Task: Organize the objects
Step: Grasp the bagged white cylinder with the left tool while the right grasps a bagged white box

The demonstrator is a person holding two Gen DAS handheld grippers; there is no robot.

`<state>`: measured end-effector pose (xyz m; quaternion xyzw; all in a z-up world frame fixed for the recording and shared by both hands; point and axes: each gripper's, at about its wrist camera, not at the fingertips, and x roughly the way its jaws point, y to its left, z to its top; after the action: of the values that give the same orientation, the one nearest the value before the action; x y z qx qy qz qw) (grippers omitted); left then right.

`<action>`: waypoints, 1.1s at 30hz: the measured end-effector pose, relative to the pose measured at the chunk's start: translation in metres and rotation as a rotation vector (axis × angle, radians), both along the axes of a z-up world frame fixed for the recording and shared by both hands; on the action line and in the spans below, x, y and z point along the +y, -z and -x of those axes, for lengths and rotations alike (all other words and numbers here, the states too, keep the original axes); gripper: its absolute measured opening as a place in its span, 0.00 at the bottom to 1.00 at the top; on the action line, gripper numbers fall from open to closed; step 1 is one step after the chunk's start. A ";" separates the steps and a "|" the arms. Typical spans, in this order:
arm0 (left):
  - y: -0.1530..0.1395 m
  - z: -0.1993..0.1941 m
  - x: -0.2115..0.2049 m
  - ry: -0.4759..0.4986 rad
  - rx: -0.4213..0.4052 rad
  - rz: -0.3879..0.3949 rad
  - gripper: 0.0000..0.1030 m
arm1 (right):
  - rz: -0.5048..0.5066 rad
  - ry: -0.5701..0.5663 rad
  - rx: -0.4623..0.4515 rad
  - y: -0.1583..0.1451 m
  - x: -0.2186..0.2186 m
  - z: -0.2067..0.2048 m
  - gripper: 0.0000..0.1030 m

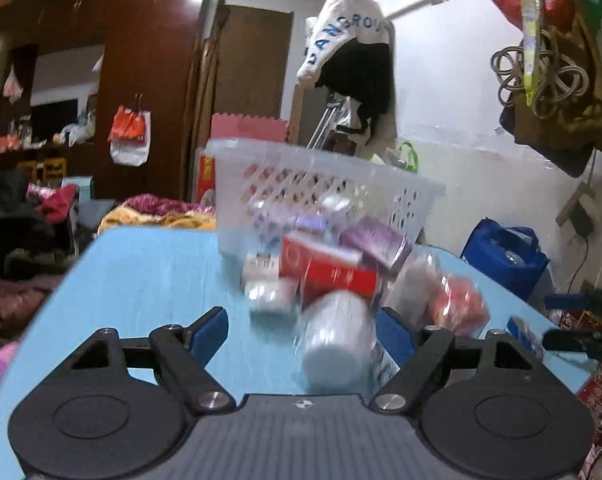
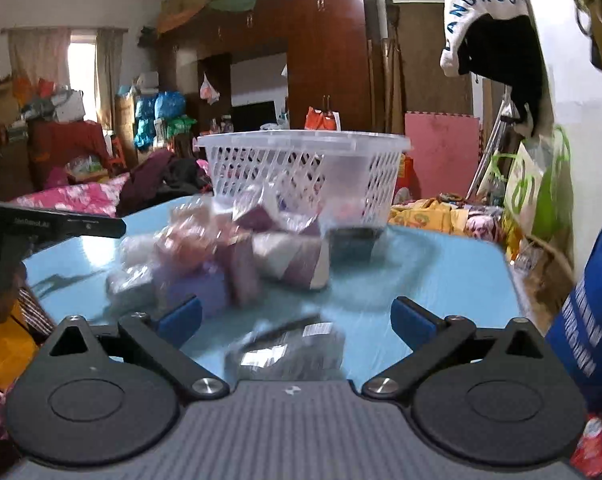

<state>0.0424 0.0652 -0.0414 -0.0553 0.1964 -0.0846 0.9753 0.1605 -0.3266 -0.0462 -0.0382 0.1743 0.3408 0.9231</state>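
A: Where do the things to organize sit?

B: In a loose heap on the light-blue worktop (image 1: 141,272), just in front of a white lattice basket (image 1: 309,184) that stands upright at the far side. In the left wrist view a red box (image 1: 333,268) lies in the middle of the heap, a purple box (image 1: 375,242) touching it on its far right, and a white cylindrical bottle (image 1: 335,340) lies on its side nearest the camera. All of it is blurred, so labels cannot be read.

A: And the left hand-held gripper (image 1: 301,330)?

B: Its jaws are spread wide, holding nothing. The white bottle lies between the blue pads (image 1: 207,330), close against the right-hand one.

A: The right hand-held gripper (image 2: 297,316)?

B: Also spread wide and holding nothing. A dark wrapped packet (image 2: 289,350) lies on the worktop between its fingers, near the body. Beyond it the heap of purple boxes (image 2: 237,268) sits to the left, with the basket (image 2: 301,168) behind.

A: Do the two see each other?

B: The left hand-held gripper shows at the left edge of the right wrist view, beside the heap.
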 end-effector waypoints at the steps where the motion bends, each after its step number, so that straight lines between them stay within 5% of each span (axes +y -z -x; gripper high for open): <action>1: 0.001 -0.003 -0.003 0.014 0.013 -0.009 0.82 | -0.006 -0.014 0.012 0.004 -0.001 0.000 1.00; 6: 0.009 -0.024 -0.014 0.040 0.053 -0.008 0.82 | 0.045 0.011 0.006 0.017 0.012 -0.004 0.89; 12: 0.017 -0.034 -0.005 -0.003 0.122 0.115 0.82 | 0.033 -0.008 0.024 0.028 0.012 -0.005 0.77; 18: 0.014 -0.023 -0.006 -0.118 0.081 0.035 0.82 | 0.000 -0.010 0.018 0.034 0.006 0.003 0.58; 24: 0.014 -0.036 -0.033 -0.069 0.135 -0.082 0.81 | 0.001 -0.005 0.010 0.039 0.008 0.010 0.58; 26: 0.014 -0.036 -0.031 -0.065 0.128 -0.063 0.77 | 0.004 -0.004 0.008 0.038 0.009 0.011 0.57; 27: 0.014 -0.035 -0.029 -0.066 0.120 -0.051 0.60 | 0.004 -0.003 0.006 0.038 0.008 0.011 0.56; 28: 0.014 -0.034 -0.026 -0.071 0.113 -0.041 0.54 | 0.001 -0.002 0.008 0.038 0.008 0.012 0.56; 33: 0.013 -0.016 -0.023 -0.087 0.000 -0.036 0.53 | -0.006 0.003 0.010 0.037 0.005 0.012 0.55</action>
<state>0.0585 0.0419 -0.0549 -0.0462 0.1951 -0.0386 0.9789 0.1483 -0.3211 -0.0837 -0.0337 0.1780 0.3399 0.9228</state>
